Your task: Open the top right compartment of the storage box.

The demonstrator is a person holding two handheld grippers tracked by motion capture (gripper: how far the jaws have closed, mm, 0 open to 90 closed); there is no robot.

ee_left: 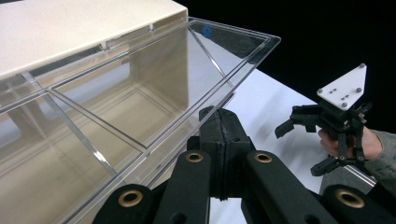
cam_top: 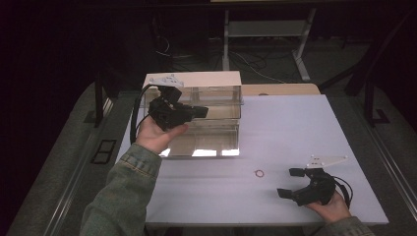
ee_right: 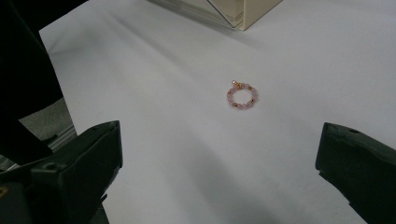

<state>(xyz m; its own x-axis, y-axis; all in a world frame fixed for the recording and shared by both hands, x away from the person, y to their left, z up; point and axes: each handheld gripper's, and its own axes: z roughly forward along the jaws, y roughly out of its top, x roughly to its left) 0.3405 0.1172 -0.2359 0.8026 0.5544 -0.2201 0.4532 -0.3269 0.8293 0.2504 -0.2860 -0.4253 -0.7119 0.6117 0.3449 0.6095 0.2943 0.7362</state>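
Lab; white table (cam_top: 295,128); floor cables (cam_top: 255,64)

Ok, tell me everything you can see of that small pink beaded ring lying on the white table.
The small pink beaded ring is a closed loop of pale pink, slightly translucent-looking beads with a few gold-coloured spacers and a tiny pale charm at its far edge. It lies flat on the white table, alone, with nothing touching it. In the right gripper view it sits ahead of the open right gripper, centred between the two black jaws but well clear of them. In the high view it lies in front of the clear plastic box, apart from it.
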